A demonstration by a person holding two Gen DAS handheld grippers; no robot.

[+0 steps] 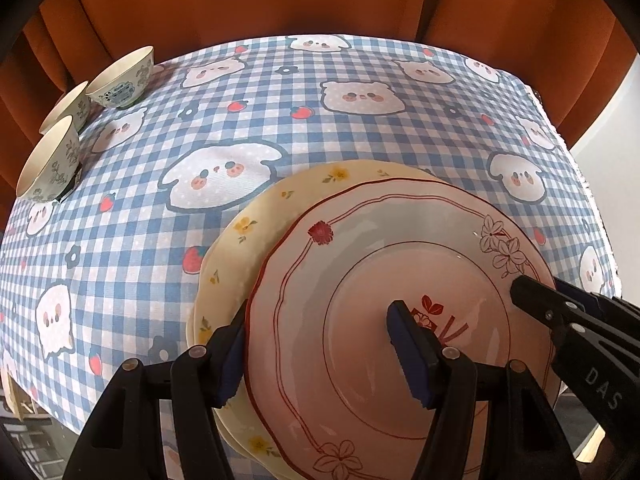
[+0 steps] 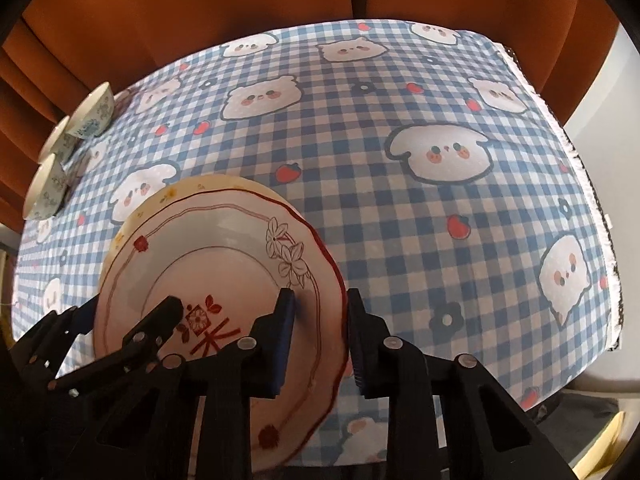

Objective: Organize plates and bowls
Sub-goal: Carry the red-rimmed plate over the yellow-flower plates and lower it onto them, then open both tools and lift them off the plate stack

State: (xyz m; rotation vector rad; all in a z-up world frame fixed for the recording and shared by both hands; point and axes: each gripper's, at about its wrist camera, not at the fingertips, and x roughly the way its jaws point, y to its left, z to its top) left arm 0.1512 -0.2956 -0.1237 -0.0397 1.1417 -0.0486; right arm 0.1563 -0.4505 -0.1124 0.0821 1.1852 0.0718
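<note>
A pink plate with red lines and flower drawings lies on top of yellow flowered plates, shifted to their right. My left gripper spans its left rim, one pad against the outer edge and the other on the plate's well. My right gripper is shut on the plate's right rim, with one pad on top and one outside the edge. Three white bowls with blue-green patterns stand close together at the far left of the table.
A blue checked tablecloth with cartoon animals covers the table. Orange curtains hang behind it. The table's right edge runs close to a white wall. Bare cloth lies between the plates and the bowls.
</note>
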